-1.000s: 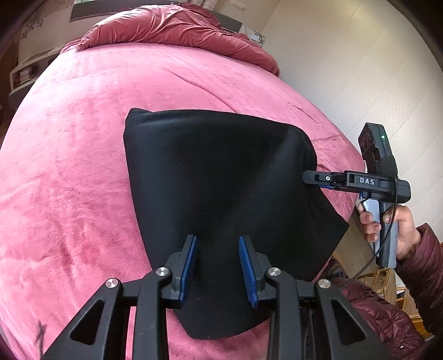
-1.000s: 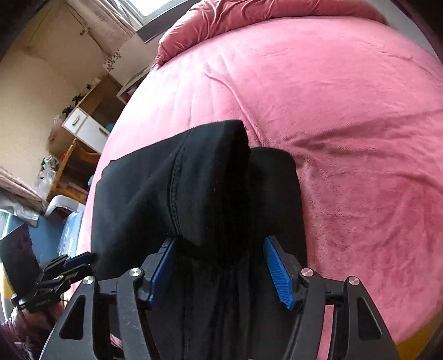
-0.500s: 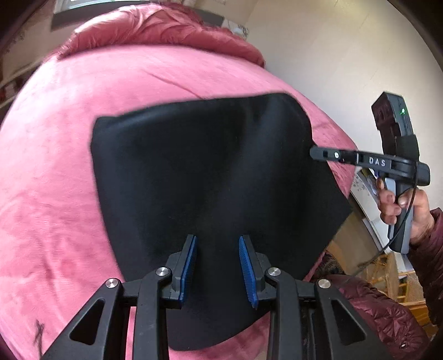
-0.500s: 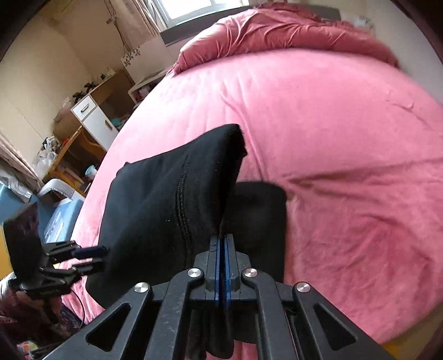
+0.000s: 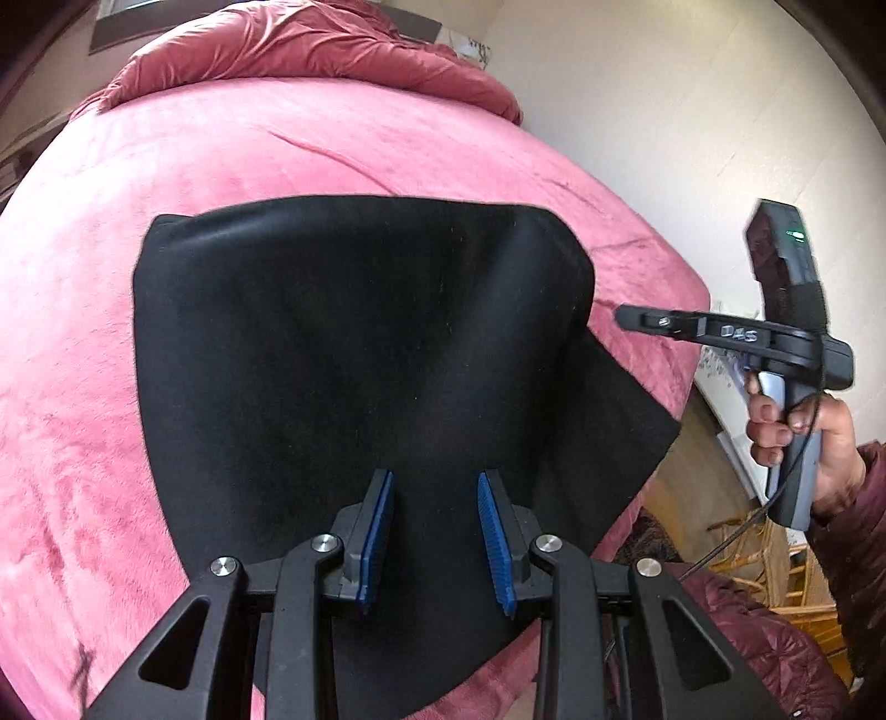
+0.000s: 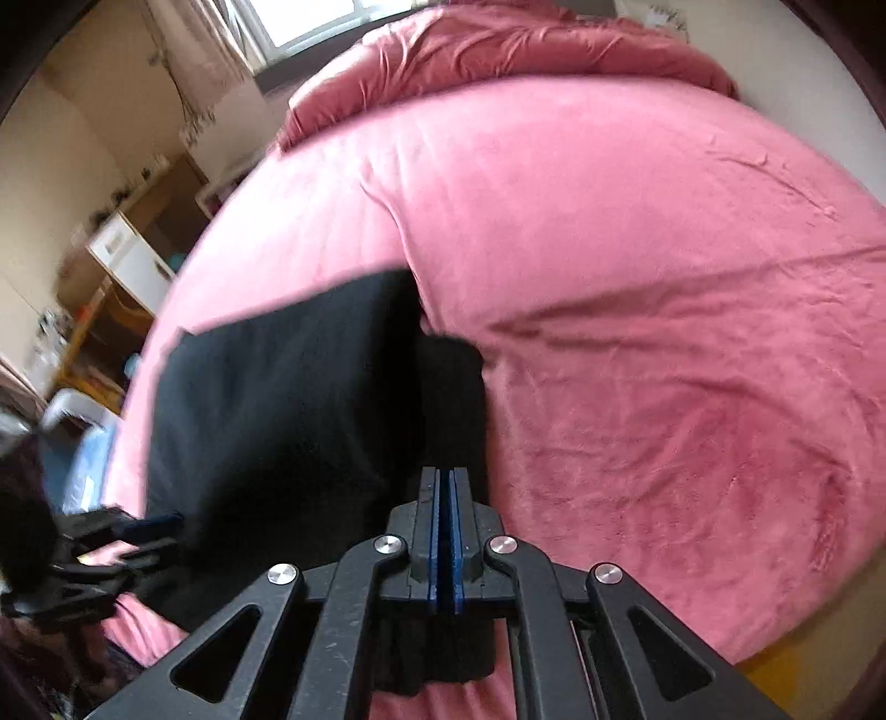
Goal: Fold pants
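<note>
Wide bed (image 5: 277, 166) under a pink plush blanket, rumpled red duvet (image 5: 310, 50) at its far end. Folded black fabric pants (image 5: 354, 343) lie flat near the bed's near edge. Left hand-held gripper (image 5: 434, 540) hovers over them, blue pads spread, nothing between. Right hand-held gripper (image 6: 443, 545) pressed together; whether it pinches cloth, cannot tell.
</note>
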Motion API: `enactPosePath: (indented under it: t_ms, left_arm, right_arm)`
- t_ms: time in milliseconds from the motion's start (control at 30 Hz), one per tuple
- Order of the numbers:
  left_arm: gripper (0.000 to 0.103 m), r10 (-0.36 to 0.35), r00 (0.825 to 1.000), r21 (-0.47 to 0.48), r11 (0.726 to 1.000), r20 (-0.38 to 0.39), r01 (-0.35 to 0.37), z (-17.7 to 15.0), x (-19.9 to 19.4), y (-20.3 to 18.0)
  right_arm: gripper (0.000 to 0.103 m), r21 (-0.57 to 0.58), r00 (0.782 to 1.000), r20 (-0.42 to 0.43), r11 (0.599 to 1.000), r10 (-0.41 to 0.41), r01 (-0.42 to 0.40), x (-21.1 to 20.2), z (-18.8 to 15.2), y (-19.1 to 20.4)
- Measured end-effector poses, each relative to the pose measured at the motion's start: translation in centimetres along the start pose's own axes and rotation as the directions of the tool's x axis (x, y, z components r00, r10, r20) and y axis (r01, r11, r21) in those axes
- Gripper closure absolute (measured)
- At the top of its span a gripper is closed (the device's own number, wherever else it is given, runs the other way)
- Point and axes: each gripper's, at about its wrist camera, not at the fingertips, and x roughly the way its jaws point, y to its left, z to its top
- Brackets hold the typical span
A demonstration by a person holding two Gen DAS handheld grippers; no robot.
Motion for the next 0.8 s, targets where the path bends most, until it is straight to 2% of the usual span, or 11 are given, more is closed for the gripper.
enactPosePath:
  t_ms: [67, 133, 167, 267, 333, 367, 400, 433, 533, 667, 800]
  left_arm:
    - [0.071, 0.003, 1.000, -0.001, 1.000, 0.026, -0.003, -0.2, -0.6, -0.1]
    - [0.071, 0.007, 0.999, 0.000, 1.000, 0.041, -0.007, -0.2, -1.2, 0.0]
    - [0.071, 0.011, 0.999, 0.000, 1.000, 0.052, -0.011, -0.3, -1.6, 0.1]
    - [0.071, 0.029, 0.997, 0.000, 1.000, 0.077, -0.030, -0.5, -2.4, 0.4]
    - [0.071, 0.038, 0.996, -0.008, 0.999, 0.085, -0.038, -0.7, -2.6, 0.8]
    - [0.071, 0.041, 0.996, -0.016, 0.999, 0.085, -0.040, -0.5, -2.9, 1.3]
    - [0.071, 0.044, 0.995, -0.027, 0.999, 0.084, -0.042, -0.4, -3.0, 1.7]
    - [0.071, 0.046, 0.996, -0.036, 0.998, 0.080, -0.043, -0.4, -3.0, 2.0]
    - [0.071, 0.078, 0.995, -0.041, 0.996, 0.061, -0.076, -0.5, -2.5, 2.2]
    - [0.071, 0.073, 0.997, -0.040, 0.997, 0.037, -0.072, -0.7, -1.8, 2.5]
    - [0.071, 0.081, 0.995, -0.012, 0.997, 0.051, -0.081, -0.8, -2.3, 2.0]
  right_arm:
    - [0.099, -0.022, 0.999, 0.041, 1.000, 0.013, -0.012, -1.8, -0.1, 1.2]
    - [0.099, -0.051, 0.999, 0.027, 0.998, 0.039, -0.037, -2.2, -0.2, 2.6]
    - [0.098, -0.071, 1.000, 0.016, 0.997, 0.025, -0.024, -2.2, -0.5, 3.3]
    - [0.080, -0.105, 0.999, -0.045, 0.994, 0.016, -0.021, -1.7, -1.9, 4.2]
    - [0.061, -0.132, 0.996, -0.088, 0.991, -0.026, 0.014, -1.0, -3.4, 4.6]
    - [0.061, -0.145, 0.994, -0.100, 0.989, -0.044, 0.029, -0.8, -4.0, 4.7]
    - [0.069, -0.161, 0.991, -0.118, 0.986, -0.061, 0.041, -0.3, -4.4, 4.7]
    - [0.085, -0.177, 0.988, -0.134, 0.983, -0.073, 0.049, -0.1, -5.0, 4.8]
    - [0.095, -0.188, 0.989, -0.119, 0.980, -0.091, 0.068, -0.9, -5.9, 4.8]
    - [0.096, -0.185, 0.983, -0.138, 0.978, -0.123, 0.096, -0.8, -6.8, 3.7]
    - [0.096, -0.153, 0.978, -0.157, 0.982, -0.135, 0.112, -0.1, -7.3, 2.8]
